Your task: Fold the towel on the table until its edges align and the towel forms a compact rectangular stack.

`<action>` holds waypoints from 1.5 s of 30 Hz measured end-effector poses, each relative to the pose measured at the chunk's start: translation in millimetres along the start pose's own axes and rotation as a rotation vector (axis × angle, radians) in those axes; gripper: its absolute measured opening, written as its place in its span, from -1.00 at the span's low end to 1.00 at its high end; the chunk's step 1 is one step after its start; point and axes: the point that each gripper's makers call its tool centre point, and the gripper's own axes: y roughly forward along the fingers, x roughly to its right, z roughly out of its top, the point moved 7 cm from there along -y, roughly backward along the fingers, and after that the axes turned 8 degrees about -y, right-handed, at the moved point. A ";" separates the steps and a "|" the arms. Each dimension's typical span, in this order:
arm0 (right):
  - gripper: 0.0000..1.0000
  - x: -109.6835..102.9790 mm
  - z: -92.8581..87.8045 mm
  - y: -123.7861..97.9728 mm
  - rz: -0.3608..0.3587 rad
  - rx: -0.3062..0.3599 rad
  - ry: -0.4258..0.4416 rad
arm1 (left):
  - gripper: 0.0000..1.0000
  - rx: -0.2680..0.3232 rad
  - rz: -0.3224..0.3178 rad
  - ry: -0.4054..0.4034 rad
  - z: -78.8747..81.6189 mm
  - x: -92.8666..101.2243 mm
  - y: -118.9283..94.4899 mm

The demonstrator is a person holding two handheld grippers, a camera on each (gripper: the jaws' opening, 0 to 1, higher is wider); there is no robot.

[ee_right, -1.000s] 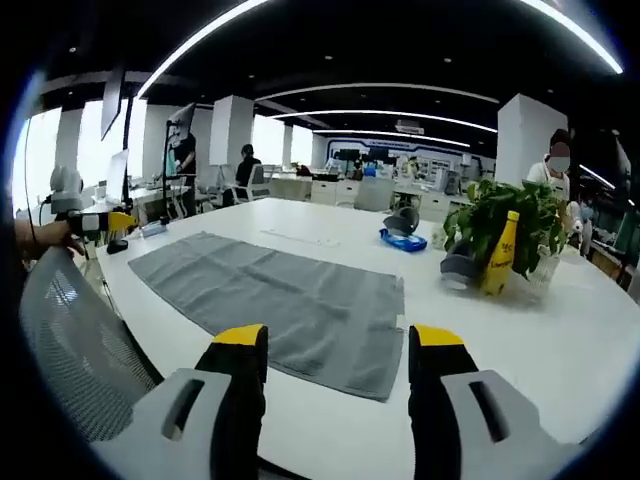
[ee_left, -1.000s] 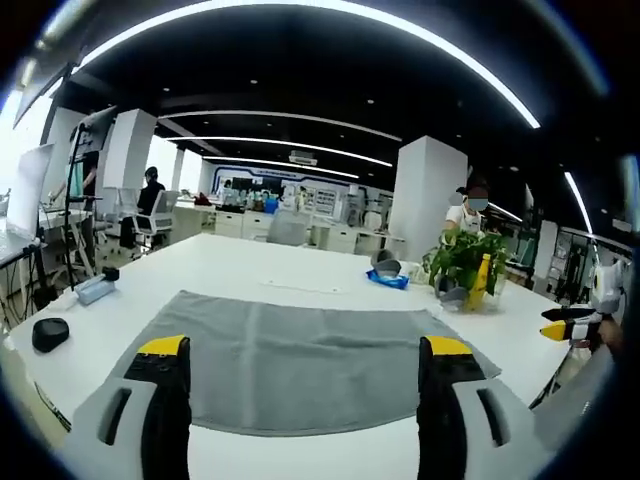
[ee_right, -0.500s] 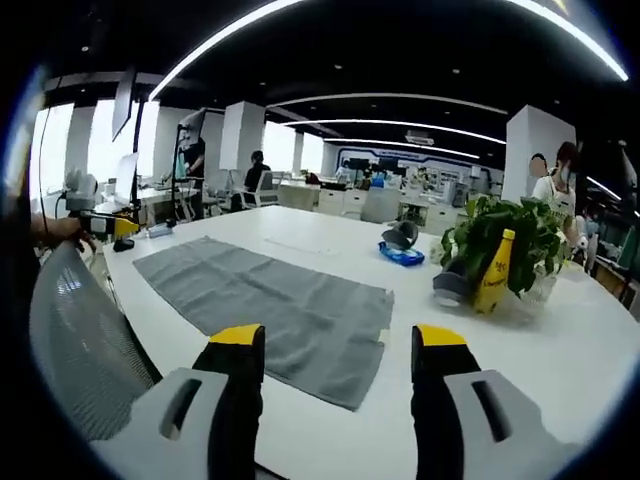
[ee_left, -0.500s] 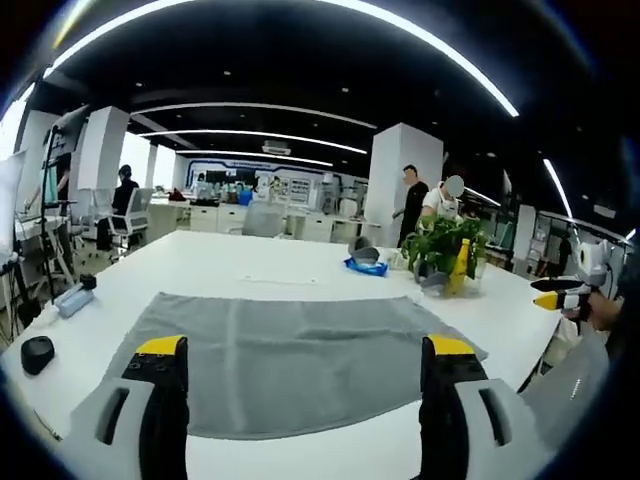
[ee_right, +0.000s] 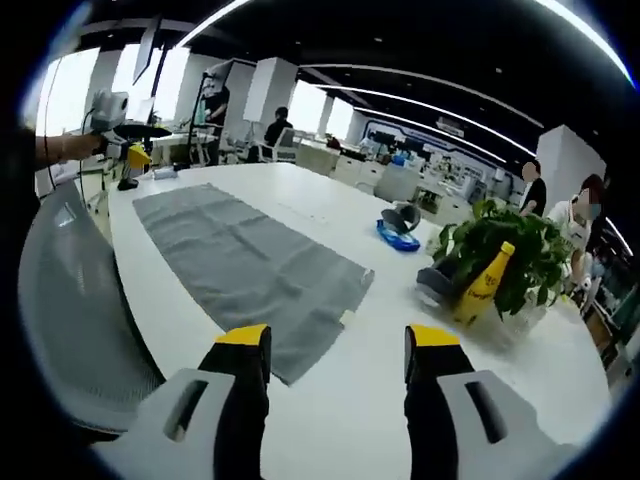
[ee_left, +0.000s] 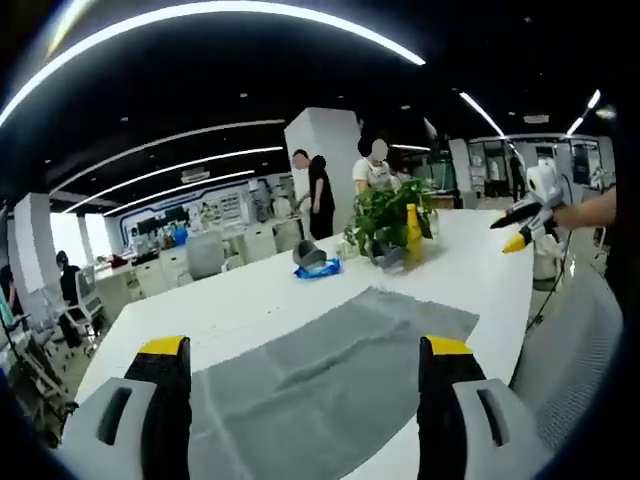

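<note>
Grey towel [ee_left: 340, 370] lies flat and unfolded on the white table [ee_right: 390, 330].

Left gripper view: left gripper [ee_left: 300, 400] hangs above the towel's near part, jaws spread wide, nothing between them. Towel runs from 6 o'clock toward 2 o'clock. Potted plant [ee_left: 385, 215] with a yellow bottle [ee_left: 412, 220] just beside it at 1 o'clock; blue cloth [ee_left: 318, 268] at 12. Right gripper [ee_left: 522, 215] at 3 o'clock, off the table edge; cannot tell how its jaws stand there.

Right gripper view: right gripper [ee_right: 335, 385] jaws apart and empty, above bare table just past the towel's [ee_right: 245, 265] near corner. Towel stretches toward 10 o'clock. Plant [ee_right: 500, 255] at 2 o'clock. Left gripper [ee_right: 128, 140] at 10 o'clock. Mesh chair back [ee_right: 75, 320] at 8 o'clock.
</note>
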 end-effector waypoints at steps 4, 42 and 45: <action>-0.04 19.4 -0.2 11.0 0.032 -0.035 -0.048 | 0.87 0.022 -0.085 0.027 11.0 20.3 23.2; -1.00 -49.5 -96.2 123.9 0.381 -0.370 0.536 | 0.14 -0.167 -0.420 -0.012 -67.3 181.3 135.3; -1.00 -51.4 -92.5 116.8 0.375 -0.304 0.646 | 0.09 -0.160 -0.447 0.032 -67.2 188.5 133.5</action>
